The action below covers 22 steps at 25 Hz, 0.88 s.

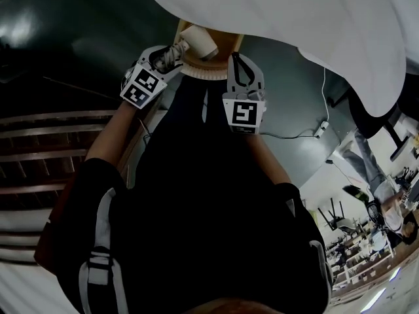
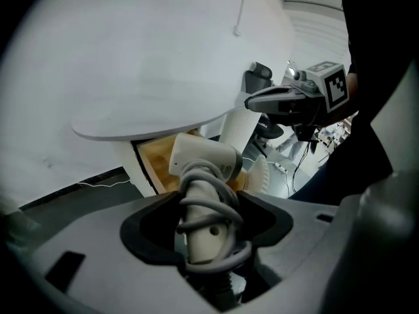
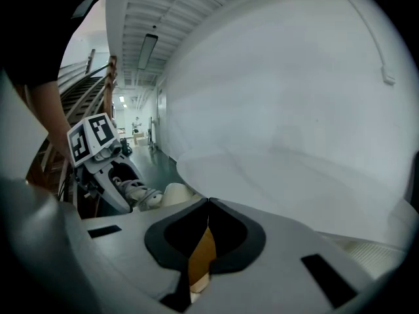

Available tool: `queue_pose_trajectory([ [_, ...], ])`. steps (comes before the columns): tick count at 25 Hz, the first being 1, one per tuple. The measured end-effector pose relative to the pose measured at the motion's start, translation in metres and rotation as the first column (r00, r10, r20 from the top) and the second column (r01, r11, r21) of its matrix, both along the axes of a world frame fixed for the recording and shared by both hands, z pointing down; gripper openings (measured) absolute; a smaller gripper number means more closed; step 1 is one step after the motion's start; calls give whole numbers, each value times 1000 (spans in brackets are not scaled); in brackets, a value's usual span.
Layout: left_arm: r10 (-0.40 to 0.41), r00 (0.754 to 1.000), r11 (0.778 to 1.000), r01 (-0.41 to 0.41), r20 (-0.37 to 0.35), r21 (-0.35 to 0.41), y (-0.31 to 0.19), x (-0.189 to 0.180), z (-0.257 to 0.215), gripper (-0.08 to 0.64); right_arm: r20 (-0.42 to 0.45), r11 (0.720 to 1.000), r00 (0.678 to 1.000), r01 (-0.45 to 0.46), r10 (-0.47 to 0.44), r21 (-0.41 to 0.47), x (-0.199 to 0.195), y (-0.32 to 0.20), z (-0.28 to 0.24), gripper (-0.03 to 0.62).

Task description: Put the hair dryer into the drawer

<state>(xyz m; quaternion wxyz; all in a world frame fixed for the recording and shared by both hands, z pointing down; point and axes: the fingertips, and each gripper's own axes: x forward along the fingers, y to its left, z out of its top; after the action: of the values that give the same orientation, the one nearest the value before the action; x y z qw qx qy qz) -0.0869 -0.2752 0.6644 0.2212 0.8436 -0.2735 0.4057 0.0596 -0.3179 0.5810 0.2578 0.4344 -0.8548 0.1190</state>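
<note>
- Head view: the left gripper [image 1: 167,57] clamps the cream plastic hair dryer [image 1: 200,40] just over the open light-wood drawer [image 1: 230,43], under the white round table [image 1: 294,18].
- Left gripper view: the jaws pinch the cord-wound handle and the barrel points at the drawer. It is best lowered fully inside before letting go.
- Right gripper view: the right gripper [image 3: 208,205] has its jaws together and empty, near the drawer.

White cord-wrapped hair dryer [image 2: 203,195], at open drawer [image 2: 154,159]

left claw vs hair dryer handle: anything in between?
Yes: in the left gripper view the grey cord is wound round the handle of the hair dryer, so its loops lie between that handle and the left claw.
</note>
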Motion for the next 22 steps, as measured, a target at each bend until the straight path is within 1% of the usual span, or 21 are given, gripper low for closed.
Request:
queue_pose_trajectory([
  [4,93,995,995,-92,22,-29,-6,3,4,275,-4,1000,1000,12,-12,-9,-3,2,5,24],
  [7,177,983,984,-175,51,-42,-11,4,6,275,-2,1000,1000,19,-19,-13,-9,2,8,23],
  [12,297,951,955,-294,81,-44,-20,6,10,275,-3,999,1000,30,-30,-26,-18,2,14,23],
  [15,349,932,937,-346,93,-49,-26,7,13,275,-1,999,1000,24,-24,-37,-21,1,17,25],
  [22,466,875,885,-460,134,-73,-42,8,28,275,-11,999,1000,13,-13,-47,-28,-4,22,25],
])
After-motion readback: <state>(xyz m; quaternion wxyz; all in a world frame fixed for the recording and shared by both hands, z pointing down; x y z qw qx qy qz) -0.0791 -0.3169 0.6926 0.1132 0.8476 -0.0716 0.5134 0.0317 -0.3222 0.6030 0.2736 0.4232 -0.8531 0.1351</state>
